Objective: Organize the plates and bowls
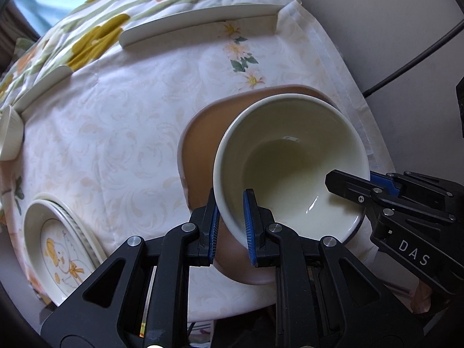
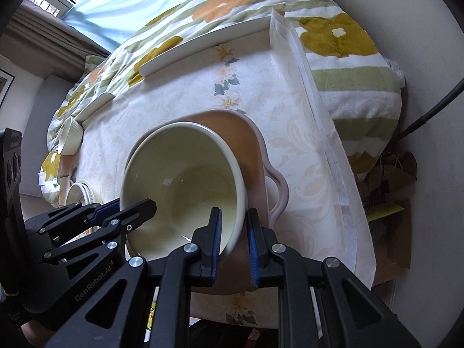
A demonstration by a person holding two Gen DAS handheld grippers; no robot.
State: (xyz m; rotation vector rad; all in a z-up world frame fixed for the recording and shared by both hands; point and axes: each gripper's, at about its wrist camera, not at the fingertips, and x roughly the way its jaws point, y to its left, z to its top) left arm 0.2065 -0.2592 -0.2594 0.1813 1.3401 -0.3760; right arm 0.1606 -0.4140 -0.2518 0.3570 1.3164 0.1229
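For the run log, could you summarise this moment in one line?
left gripper: shut on bowl | right gripper: shut on bowl | bowl: over pink plate

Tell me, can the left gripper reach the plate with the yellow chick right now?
Probably not yet. The left gripper is shut on the cream bowl over the pink tray. The chick plate lies unblocked, so after letting go it likely could.

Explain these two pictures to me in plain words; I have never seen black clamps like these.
No robot here: a person holds a pair of hand-held tongs in each hand, each carrying a camera that looks along its fingers. One picture is from the left tongs, the other from the right tongs. Both pairs pinch opposite sides of the rim of one cream bowl, over a pinkish-brown plate. The tablecloth also carries a stack of plates with a duckling picture, a small ribbed cup and white plates at the far edge.
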